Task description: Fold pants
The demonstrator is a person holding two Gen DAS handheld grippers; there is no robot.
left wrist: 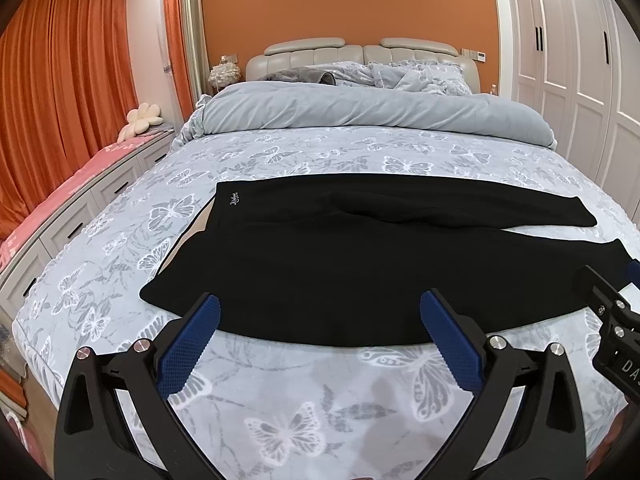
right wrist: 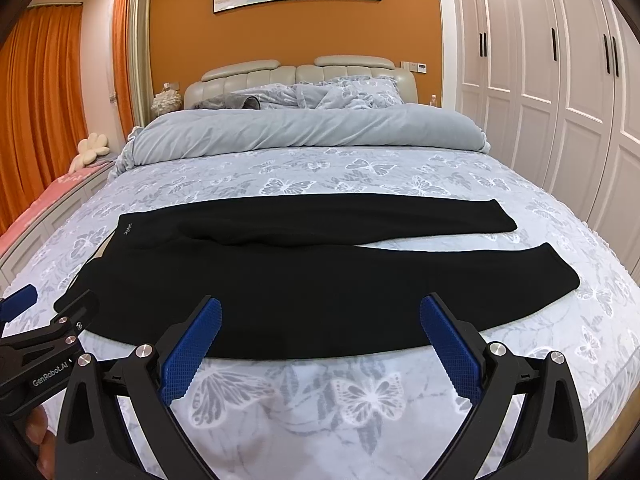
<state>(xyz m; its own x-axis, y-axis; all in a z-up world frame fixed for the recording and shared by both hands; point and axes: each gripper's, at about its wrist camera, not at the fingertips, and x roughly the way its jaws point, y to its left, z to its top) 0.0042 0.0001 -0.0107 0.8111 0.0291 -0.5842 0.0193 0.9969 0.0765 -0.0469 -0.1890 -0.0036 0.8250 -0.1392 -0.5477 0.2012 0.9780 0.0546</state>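
Observation:
Black pants [left wrist: 340,256] [right wrist: 280,272] lie flat across the bed, waistband with a small white logo at the left, both legs stretched to the right and slightly apart. My left gripper [left wrist: 320,312] hovers open over the near edge of the near leg, blue pads wide apart, nothing between them. My right gripper [right wrist: 320,314] is likewise open above the near edge, further right. In the left wrist view the right gripper's body [left wrist: 612,312] shows at the right edge. In the right wrist view the left gripper's body [right wrist: 44,340] shows at the left edge.
The bed sheet [left wrist: 304,400] is grey-blue with white butterflies. A rolled duvet [left wrist: 360,114] and pillows lie toward the headboard. White wardrobes [right wrist: 560,80] stand at the right; a drawer bench with a pink cover [left wrist: 80,184] and orange curtains at the left.

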